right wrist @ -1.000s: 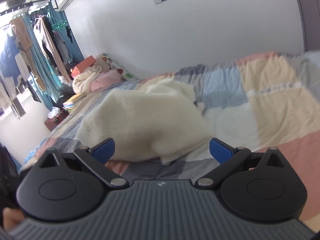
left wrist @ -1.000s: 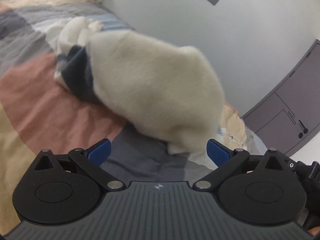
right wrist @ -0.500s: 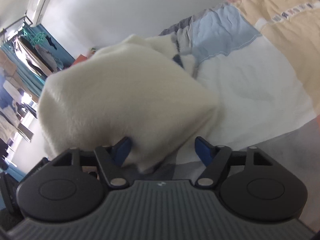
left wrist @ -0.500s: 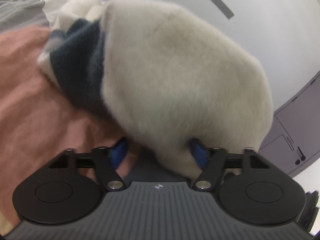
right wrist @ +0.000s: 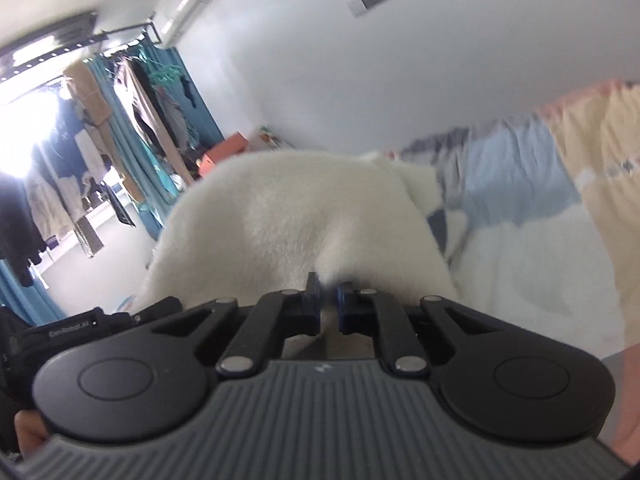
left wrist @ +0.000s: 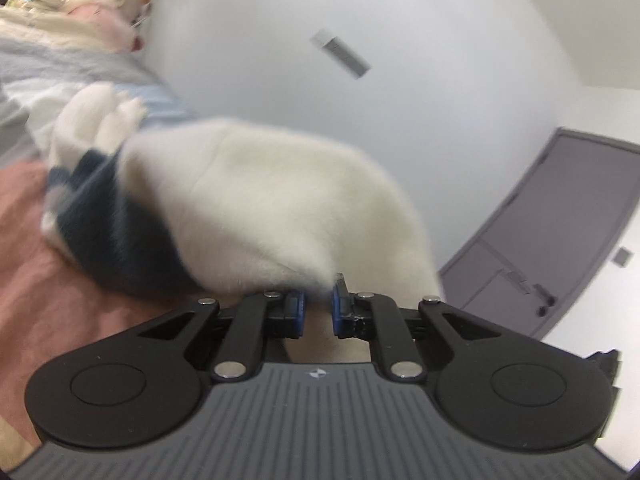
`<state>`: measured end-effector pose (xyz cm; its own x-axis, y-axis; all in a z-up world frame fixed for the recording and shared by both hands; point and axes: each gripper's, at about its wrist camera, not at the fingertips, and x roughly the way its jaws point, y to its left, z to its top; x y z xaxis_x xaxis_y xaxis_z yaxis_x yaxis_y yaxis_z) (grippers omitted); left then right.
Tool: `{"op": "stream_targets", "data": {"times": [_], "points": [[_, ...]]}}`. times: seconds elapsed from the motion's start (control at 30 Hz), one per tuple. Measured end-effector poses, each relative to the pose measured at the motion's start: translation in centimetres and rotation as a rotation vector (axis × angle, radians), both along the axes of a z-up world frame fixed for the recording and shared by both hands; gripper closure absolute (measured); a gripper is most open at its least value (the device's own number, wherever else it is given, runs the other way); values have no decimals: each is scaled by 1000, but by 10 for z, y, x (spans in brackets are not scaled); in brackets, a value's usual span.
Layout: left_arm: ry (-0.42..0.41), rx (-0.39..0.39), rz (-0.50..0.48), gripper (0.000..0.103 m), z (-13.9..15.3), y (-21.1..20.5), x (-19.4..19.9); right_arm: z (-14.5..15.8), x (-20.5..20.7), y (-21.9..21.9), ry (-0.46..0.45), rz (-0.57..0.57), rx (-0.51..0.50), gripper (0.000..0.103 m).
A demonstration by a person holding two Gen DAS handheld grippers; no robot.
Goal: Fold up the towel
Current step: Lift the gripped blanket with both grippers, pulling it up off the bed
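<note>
We are in a bedroom with a pale grey wall (left wrist: 420, 92), and our work surface is a bed covered with a patchwork duvet (right wrist: 532, 184) in pink, blue, white, yellow and grey blocks. In the left wrist view a grey door (left wrist: 560, 232) stands at the right, and bedding and boxes are piled at the far upper left. In the right wrist view clothes hang on a rail (right wrist: 120, 36) before teal curtains (right wrist: 132, 148), with an air conditioner (right wrist: 192, 4) high on the wall.

The towel (left wrist: 260, 200) is a fluffy cream one with a dark navy band; it lies bunched on the duvet, directly ahead of both of our tools. Our left gripper (left wrist: 318, 312) has its blue pads (left wrist: 298, 308) pressed in on a cream edge of the towel, pinching it, and the fabric rises from the tips in a taut peak. Our right gripper (right wrist: 328, 308) likewise clamps another cream edge (right wrist: 312, 232), the cloth gathered into a crease right at the tips. Both sets of jaws have just been closing, with towel between them. The navy band (left wrist: 120, 240) shows only in the left view, resting on the pink patch (left wrist: 52, 308) of the duvet.
</note>
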<state>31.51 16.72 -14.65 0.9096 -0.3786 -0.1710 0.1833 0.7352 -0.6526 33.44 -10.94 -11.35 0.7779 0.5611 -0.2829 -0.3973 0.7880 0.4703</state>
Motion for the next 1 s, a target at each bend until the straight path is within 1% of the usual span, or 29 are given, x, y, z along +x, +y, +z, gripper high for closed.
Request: {"op": "stream_targets", "data": {"times": [0.07, 0.13, 0.17, 0.3, 0.4, 0.47, 0.53, 0.63, 0.7, 0.77, 0.9, 0.93, 1.0], "points": [[-58, -16, -13, 89, 17, -6, -17, 9, -11, -5, -28, -9, -4, 93], [-87, -38, -30, 89, 30, -9, -34, 16, -22, -14, -39, -11, 22, 93], [-91, -40, -36, 89, 36, -14, -44, 19, -23, -20, -48, -10, 39, 93], [-63, -14, -34, 89, 52, -31, -83, 39, -49, -32, -82, -21, 44, 94], [-71, -42, -9, 89, 52, -33, -122, 52, -76, -38, -117, -13, 58, 94], [-78, -61, 1, 89, 61, -38, -149, 57, -93, -40, -126, -5, 61, 94], [-93, -82, -14, 90, 68, -41, -167, 62, -108, -42, -121, -10, 54, 94], [-94, -54, -8, 89, 71, -48, -193, 62, -118, -49, -85, -5, 75, 94], [-53, -47, -12, 89, 65, -52, -202, 56, -125, -50, -69, -1, 63, 94], [6, -41, -5, 89, 57, -53, -199, 50, -125, -47, -42, -3, 31, 94], [104, 26, 17, 89, 42, -54, -179, 33, -112, -37, 54, -3, -2, 94], [126, 29, 18, 89, 38, -54, -176, 27, -108, -34, 81, -3, -21, 94], [183, 31, -2, 89, 24, -58, -156, 15, -101, -25, 138, -10, -73, 93]]}}
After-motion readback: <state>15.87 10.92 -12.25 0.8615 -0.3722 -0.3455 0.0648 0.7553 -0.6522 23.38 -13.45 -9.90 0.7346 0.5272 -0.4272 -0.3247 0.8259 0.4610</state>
